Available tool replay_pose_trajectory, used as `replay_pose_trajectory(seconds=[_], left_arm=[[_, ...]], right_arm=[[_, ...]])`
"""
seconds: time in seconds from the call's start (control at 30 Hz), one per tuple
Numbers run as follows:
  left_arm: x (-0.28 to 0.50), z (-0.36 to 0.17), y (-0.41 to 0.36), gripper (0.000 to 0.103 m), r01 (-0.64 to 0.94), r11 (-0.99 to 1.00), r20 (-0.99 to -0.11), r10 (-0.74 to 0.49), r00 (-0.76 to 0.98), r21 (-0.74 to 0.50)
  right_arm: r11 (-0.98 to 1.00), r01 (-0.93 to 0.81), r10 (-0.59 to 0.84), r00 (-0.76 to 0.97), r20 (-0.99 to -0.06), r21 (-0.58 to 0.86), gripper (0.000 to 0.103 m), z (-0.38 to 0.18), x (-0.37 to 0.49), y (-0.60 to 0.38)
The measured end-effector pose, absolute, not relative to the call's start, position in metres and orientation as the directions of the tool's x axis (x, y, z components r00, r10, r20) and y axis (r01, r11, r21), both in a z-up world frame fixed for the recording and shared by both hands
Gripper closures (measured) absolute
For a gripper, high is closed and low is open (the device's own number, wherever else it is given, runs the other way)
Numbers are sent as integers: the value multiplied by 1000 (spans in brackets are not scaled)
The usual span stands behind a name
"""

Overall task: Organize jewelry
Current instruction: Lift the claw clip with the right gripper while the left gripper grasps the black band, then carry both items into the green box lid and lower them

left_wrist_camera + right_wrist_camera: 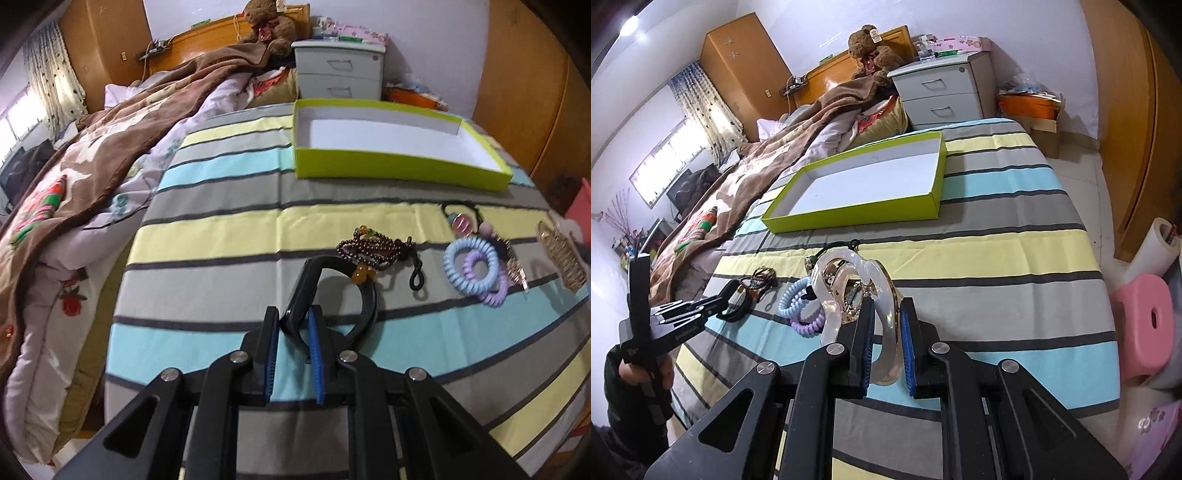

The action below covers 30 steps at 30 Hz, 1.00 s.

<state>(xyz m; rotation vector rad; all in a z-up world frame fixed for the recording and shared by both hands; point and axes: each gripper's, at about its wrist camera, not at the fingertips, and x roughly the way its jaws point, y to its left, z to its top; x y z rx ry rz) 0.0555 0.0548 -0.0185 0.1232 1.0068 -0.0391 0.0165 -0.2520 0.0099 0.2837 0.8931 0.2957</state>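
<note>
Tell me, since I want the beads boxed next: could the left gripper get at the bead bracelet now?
Probably not yet. The left gripper is shut on a black hair clip, so its jaws are full. The bead bracelet lies just beyond it on the bedspread with nothing over it; the clip must go first.

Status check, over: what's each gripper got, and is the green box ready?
Left gripper shut on black hair claw. Right gripper shut on clear hair claw. Green box open, nothing inside. Beads and coil ties lie between.
</note>
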Motion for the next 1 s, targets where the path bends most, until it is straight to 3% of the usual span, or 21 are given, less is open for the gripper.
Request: replay_pose_trajectory(seconds=[0.17, 0.37, 1.0], left_arm=[[41, -6, 62, 87, 172, 981, -855, -165, 492, -90], [35, 7, 56, 87, 212, 958, -813, -276, 513, -192], [88, 45, 45, 87, 200, 964, -765, -260, 589, -174]], right_arm=[[921, -136, 370, 600, -709, 366, 89, 12, 13, -252], [918, -130, 373, 601, -707, 374, 89, 11, 13, -253], [942, -123, 312, 666, -678, 312, 89, 52, 50, -250]])
